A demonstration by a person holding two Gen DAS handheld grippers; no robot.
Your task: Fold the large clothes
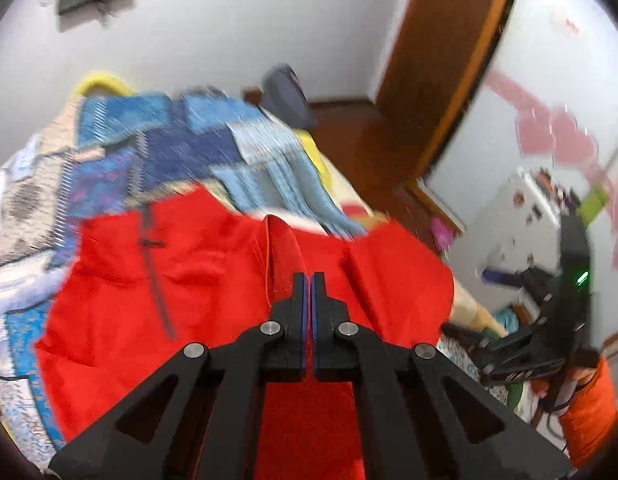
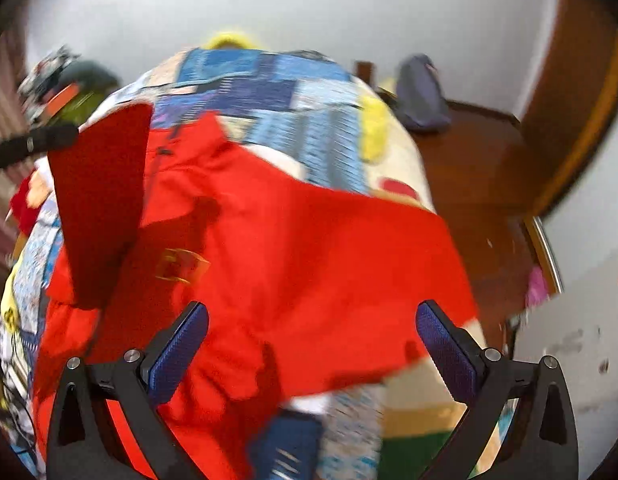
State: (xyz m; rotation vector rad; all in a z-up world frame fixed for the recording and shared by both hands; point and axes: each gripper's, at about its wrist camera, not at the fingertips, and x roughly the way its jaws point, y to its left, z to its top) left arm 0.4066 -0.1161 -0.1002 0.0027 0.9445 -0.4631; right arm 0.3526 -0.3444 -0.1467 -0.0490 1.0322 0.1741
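White walls (image 2: 349, 12), wooden floor (image 2: 469, 152), bed under patchwork quilt (image 1: 157, 136)

Bed (image 2: 401, 160), blue patchwork quilt (image 2: 269, 92) spread; red garment (image 2: 309, 248) atop.

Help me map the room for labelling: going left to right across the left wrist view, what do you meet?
Patchwork blanket → red garment, a fold pinched in the shut left gripper → brown wooden door → white cabinet → right gripper.
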